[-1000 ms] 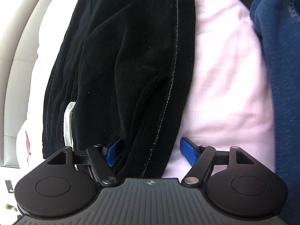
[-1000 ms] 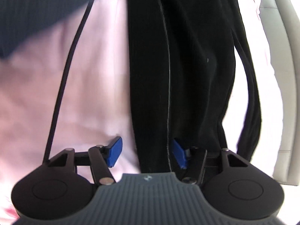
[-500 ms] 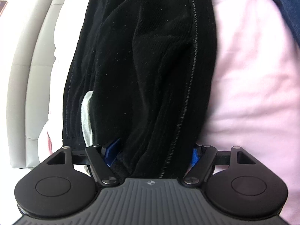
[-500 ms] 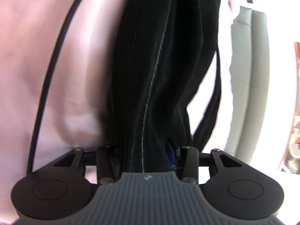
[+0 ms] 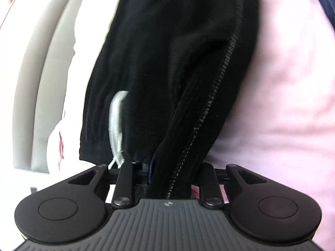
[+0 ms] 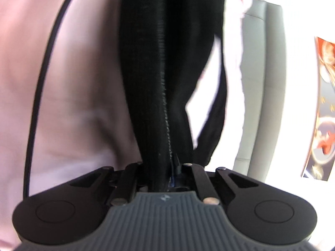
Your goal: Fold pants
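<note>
Left wrist view: the left gripper (image 5: pixel 173 179) is pinching a bunched edge of the black pants (image 5: pixel 167 62), w/ the jaws drawn in tight on the cloth, so only a sliver of a blue pad is showing beside the fabric. The pants are hanging/stretching away from the grip over a pale pink sheet (image 5: pixel 282 104), w/ a stitched seam (image 5: pixel 217 87) running up the right side of the bunch and a white cord (image 5: pixel 117 123), probably the drawstring, dangling at the left, so this is likely the waist end. A grey padded headboard (image 5: pixel 41 73) is showing at the far left, approx beside the sheet's edge. Right wrist view: the right gripper (image 6: pixel 165 177) is likewise clamping a narrow bunch of the pants (image 6: pixel 167 52), jaws pressed in on it w/ the pads all but buried in cloth; a seam (image 6: pixel 165 108) is running straight up from the grip. The fabric is looking lifted, not lying flat, w/ bright gaps showing thru on its right. A thin black cable (image 6: pixel 39 87) is arcing over the pink sheet (image 6: pixel 73 83) on the left; a colourful poster (image 6: pixel 322 108) is sitting at the far right, blurry. Progress, as a judgement: both ends are being held and the pants are looking doubled lengthwise, legs together, but no neat folded stack is showing anywhere. So the job is prob in its early-to-middle part: the cloth is yet to be laid down, folded across and smoothed.
</note>
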`<state>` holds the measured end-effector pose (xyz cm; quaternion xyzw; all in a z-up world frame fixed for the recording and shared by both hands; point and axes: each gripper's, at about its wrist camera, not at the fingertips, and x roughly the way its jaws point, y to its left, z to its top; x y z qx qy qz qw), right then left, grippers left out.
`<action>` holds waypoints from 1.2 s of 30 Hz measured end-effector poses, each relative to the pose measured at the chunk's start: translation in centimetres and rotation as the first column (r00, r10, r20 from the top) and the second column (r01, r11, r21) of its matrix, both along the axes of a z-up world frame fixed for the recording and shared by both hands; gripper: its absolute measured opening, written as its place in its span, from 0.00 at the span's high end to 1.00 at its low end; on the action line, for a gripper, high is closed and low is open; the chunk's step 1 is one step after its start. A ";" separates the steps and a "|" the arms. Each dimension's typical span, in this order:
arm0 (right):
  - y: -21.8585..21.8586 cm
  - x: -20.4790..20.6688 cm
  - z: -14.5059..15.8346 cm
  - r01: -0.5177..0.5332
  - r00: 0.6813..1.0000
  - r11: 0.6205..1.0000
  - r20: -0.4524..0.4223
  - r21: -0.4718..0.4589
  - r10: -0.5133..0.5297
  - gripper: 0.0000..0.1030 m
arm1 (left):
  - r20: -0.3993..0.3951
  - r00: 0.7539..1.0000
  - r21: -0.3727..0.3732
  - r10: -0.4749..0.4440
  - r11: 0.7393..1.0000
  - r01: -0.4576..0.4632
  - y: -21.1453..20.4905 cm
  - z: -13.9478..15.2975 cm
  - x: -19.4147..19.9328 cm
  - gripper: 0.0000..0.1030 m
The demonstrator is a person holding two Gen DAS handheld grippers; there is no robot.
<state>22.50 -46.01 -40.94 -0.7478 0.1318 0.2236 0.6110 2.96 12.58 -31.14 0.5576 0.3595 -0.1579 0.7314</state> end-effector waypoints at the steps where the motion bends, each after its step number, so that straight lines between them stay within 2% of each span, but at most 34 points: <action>1: 0.1 0.3 0.8 0.005 1.000 1.000 -0.012 0.021 -0.005 0.97 | 0.006 1.000 -0.026 0.010 1.000 -0.010 0.2 0.7 0.3 0.76; 4: 0.3 0.8 2.9 -0.001 1.000 0.999 -0.010 0.049 0.001 0.97 | 0.021 0.999 -0.051 0.035 0.998 -0.034 0.8 2.1 0.9 0.76; 7: 0.1 1.4 4.6 0.000 1.000 0.997 0.029 0.072 -0.002 0.97 | 0.058 0.996 -0.077 0.069 0.995 -0.064 1.3 3.3 1.5 0.77; 10: 0.5 1.8 5.5 0.008 0.998 0.995 0.059 0.095 -0.013 0.97 | 0.089 0.989 -0.136 0.117 0.985 -0.104 1.8 4.5 1.9 0.77; 12: -0.1 0.8 5.9 0.009 0.997 0.994 0.079 0.107 -0.018 0.97 | 0.098 0.986 -0.155 0.135 0.981 -0.118 2.2 4.9 2.1 0.77; 16: 0.4 2.0 6.4 0.000 0.995 0.994 0.097 0.108 -0.011 0.97 | 0.091 0.983 -0.186 0.156 0.973 -0.137 2.5 5.7 2.3 0.77; 19: 0.4 1.5 7.8 -0.006 0.994 0.994 0.108 0.108 -0.006 0.97 | 0.099 0.978 -0.227 0.181 0.961 -0.155 2.8 6.8 3.2 0.77; 24: 1.1 3.3 9.4 0.006 0.988 0.990 0.150 0.140 -0.027 0.97 | 0.120 0.965 -0.292 0.234 0.937 -0.191 4.2 8.6 5.7 0.77; 29: 1.9 5.8 10.4 0.005 0.978 0.990 0.207 0.143 -0.035 0.97 | 0.108 0.954 -0.338 0.278 0.913 -0.228 5.5 10.1 8.7 0.77; 36: 2.9 11.5 10.8 -0.007 0.975 0.996 0.222 0.085 -0.012 0.96 | 0.032 0.941 -0.389 0.337 0.872 -0.299 7.3 10.7 14.3 0.77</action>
